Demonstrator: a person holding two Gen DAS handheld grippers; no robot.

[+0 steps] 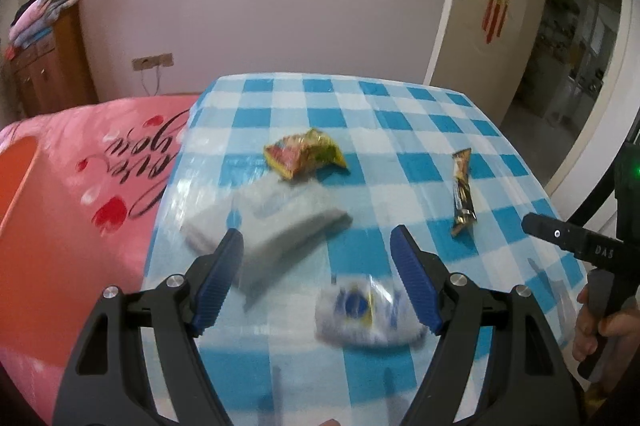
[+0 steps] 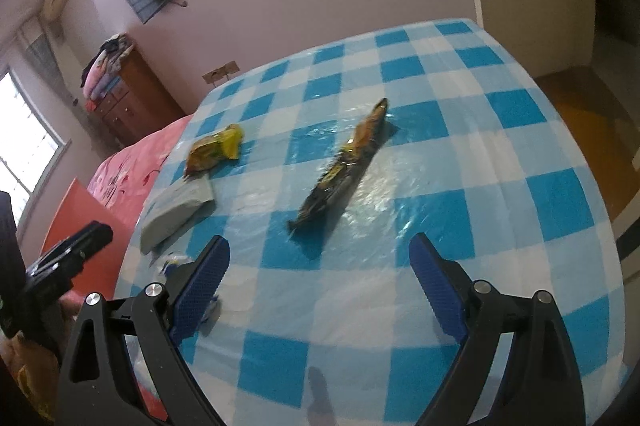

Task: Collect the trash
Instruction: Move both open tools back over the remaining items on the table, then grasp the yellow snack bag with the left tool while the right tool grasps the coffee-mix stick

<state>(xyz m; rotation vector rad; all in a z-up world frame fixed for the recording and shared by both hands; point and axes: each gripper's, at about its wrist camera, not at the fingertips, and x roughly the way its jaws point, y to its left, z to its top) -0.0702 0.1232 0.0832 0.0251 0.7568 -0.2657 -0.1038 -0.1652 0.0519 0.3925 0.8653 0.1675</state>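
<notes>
Trash lies ahead of both my claws on the checked tabletop (image 2: 500, 186). My right claw (image 2: 320, 268), jaws wide and empty, tilts down toward the long dark wrapper (image 2: 344, 162), whose length runs away and slightly rightward. My left claw (image 1: 318, 266), also open and empty, hangs just above the white packet (image 1: 366, 310).

Left wrist view: white-and-blue wrapper (image 1: 366, 312) between the left gripper's (image 1: 318, 246) fingers was motion-blurred; print unreadable. Grey packet (image 1: 276, 226) beyond the left finger also smeared, its near corner hidden behind that finger. Right gripper (image 1: 576, 246) cut off by the picture's right edge; its fingertips were out of frame. Right wrist view: the white-and-blue wrapper (image 2: 172, 262) mostly hidden behind the right gripper's (image 2: 320, 250) left finger.
</notes>
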